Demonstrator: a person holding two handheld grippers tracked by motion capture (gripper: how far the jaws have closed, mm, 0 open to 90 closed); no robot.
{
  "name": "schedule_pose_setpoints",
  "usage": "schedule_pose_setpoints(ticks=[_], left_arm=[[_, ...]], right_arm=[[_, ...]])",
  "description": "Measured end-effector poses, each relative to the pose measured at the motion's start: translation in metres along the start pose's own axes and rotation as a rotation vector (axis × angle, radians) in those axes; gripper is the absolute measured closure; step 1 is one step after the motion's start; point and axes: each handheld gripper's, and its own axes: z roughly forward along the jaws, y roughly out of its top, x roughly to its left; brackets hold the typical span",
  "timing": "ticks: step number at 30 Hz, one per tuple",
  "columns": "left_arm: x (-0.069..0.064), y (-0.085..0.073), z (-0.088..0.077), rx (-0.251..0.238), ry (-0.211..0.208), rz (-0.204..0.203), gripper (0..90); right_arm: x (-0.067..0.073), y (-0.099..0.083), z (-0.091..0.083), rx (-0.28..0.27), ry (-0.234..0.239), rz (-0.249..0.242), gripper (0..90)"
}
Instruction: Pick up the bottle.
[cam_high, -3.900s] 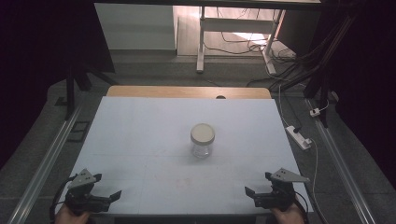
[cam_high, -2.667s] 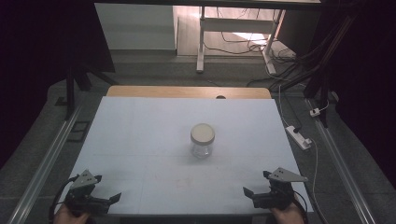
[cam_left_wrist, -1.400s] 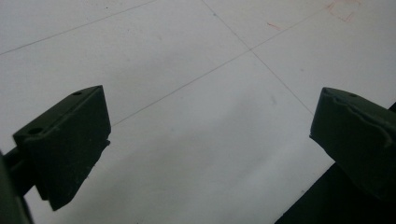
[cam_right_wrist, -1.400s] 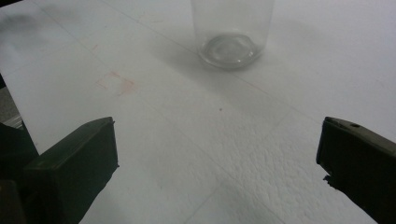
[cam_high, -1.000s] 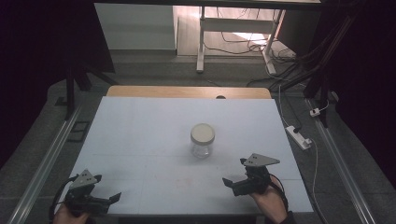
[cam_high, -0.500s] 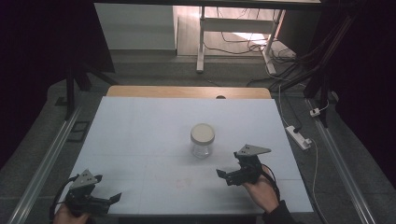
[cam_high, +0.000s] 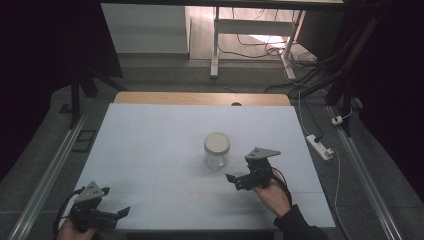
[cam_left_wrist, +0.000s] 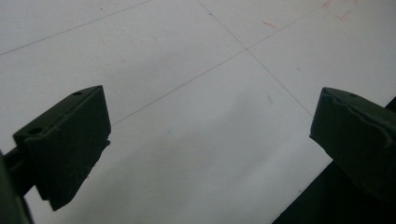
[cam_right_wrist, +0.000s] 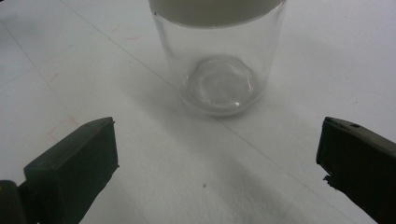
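The right claw (cam_high: 234, 180), jaws wide, is aiming at the jar (cam_high: 216, 150) in the frame's centre to grasp it; the left claw (cam_high: 120, 214) is waiting wide at lower left.

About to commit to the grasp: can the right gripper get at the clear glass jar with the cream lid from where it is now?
Probably yes. The right gripper has its jaws wide open and aimed at the clear glass jar with the cream lid, which stands upright on the white table with only bare surface between them.
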Motion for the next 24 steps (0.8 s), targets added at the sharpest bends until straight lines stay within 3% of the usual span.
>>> schedule_pose_setpoints(ticks=[11,24], left_arm=[[0.001,0.0,0.0,-0.002,-0.007,-0.003,0.0],[0.001,0.0,0.0,-0.003,-0.011,-0.005,0.0]], right_arm=[[-0.007,0.011,0.018,0.005,-0.015,0.016,0.0],[-0.008,0.025,0.041,0.011,0.0,-0.031,0.0]])
